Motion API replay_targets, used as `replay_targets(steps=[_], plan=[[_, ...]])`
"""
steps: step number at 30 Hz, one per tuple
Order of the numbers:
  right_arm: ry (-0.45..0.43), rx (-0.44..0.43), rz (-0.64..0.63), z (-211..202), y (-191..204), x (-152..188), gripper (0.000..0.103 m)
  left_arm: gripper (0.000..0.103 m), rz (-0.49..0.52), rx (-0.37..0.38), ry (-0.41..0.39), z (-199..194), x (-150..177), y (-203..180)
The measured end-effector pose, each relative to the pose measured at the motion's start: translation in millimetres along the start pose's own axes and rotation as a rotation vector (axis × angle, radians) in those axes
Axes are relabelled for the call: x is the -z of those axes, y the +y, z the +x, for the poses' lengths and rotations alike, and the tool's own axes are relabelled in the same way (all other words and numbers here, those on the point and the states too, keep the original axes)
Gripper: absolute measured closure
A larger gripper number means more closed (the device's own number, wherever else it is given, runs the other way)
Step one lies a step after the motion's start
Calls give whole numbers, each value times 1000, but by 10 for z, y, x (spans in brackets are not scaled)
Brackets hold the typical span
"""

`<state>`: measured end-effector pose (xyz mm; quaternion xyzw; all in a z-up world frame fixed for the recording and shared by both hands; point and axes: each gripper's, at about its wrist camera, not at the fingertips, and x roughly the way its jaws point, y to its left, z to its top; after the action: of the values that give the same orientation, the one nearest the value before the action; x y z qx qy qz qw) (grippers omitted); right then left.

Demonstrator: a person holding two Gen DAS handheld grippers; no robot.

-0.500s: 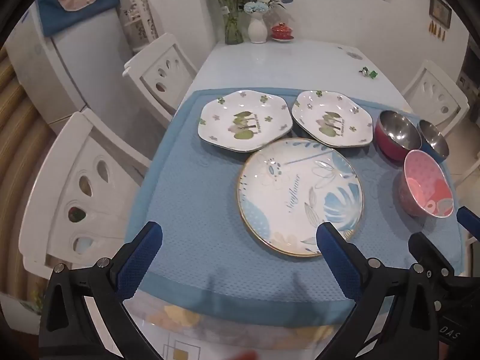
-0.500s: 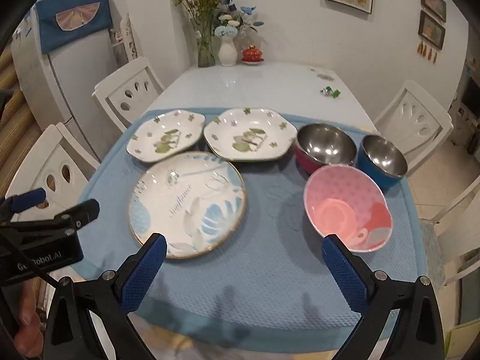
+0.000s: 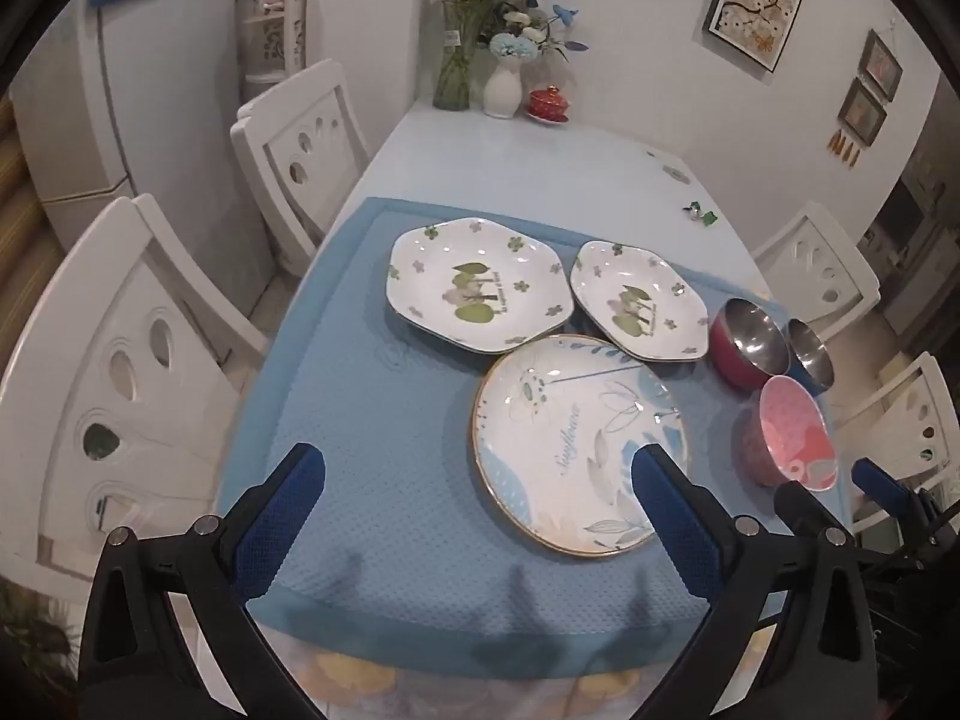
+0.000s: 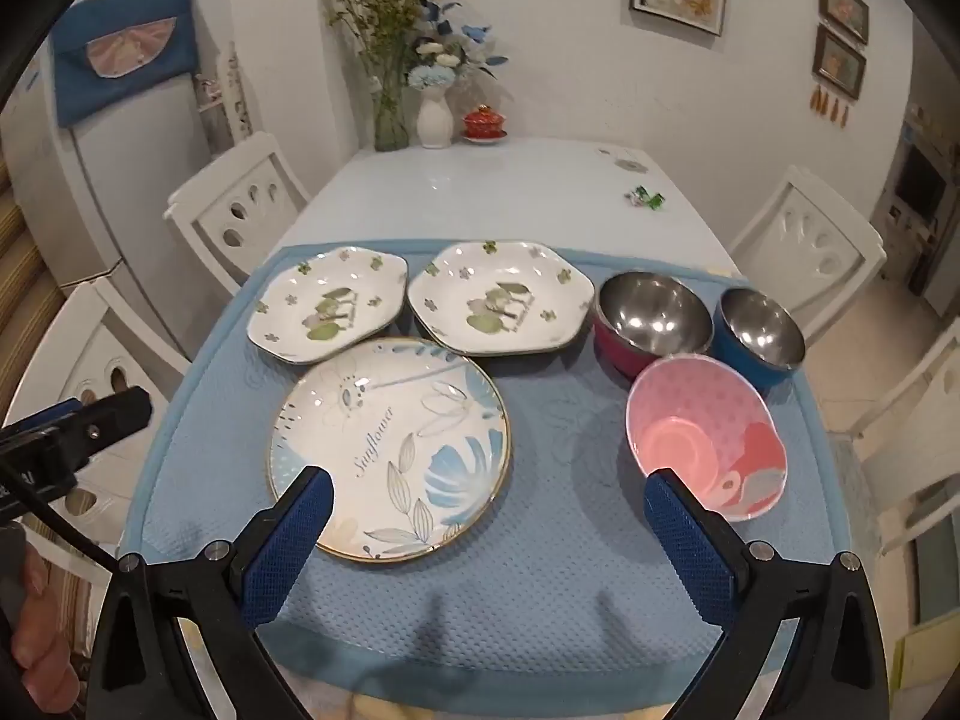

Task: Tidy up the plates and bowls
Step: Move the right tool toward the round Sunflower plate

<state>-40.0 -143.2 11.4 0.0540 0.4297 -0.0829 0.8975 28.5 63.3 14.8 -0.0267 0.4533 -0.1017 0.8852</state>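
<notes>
Blue mat (image 4: 540, 588); "Sunflower" plate (image 4: 390, 444) lettering legible only right-wrist.

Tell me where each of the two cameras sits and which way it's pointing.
Left wrist: rides the open left gripper over the blue mat's near-left edge, looking down the table; the right gripper's tip shows at right.
Right wrist: rides the open right gripper near the mat's centre, same heading; the left gripper shows at left.
Both show the round floral Sunflower plate and pink patterned bowl.

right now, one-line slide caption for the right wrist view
Open right gripper hovers over the blue mat, with the round Sunflower plate and pink bowl just ahead.
</notes>
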Motion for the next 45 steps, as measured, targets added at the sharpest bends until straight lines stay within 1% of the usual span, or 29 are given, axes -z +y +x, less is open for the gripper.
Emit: replay_targets(steps=[3,6,11,17,23,27,33,36,45], plan=[[30,2,35,66,3,56,0,1,27,-17,-6,59,21,-3],[59,25,20,150,32,59,0,1,42,-1,11,152,26,-9],[63,38,11,201,71,15,0,1,55,24,24,239,12,2],[96,25,5,308,141,-15,0,1,64,20,63,388,33,21],[102,37,-18,365,222,-45,0,1,97,5,46,421,20,-4],[113,32,-18,391,240,-36,0,1,82,21,63,478,22,37],[121,36,-14,415,239,-43,0,1,78,16,79,541,23,45],[120,3,-1,404,222,-45,0,1,82,17,87,565,39,26],[121,12,-17,409,260,-31,0,1,69,14,107,615,63,59]])
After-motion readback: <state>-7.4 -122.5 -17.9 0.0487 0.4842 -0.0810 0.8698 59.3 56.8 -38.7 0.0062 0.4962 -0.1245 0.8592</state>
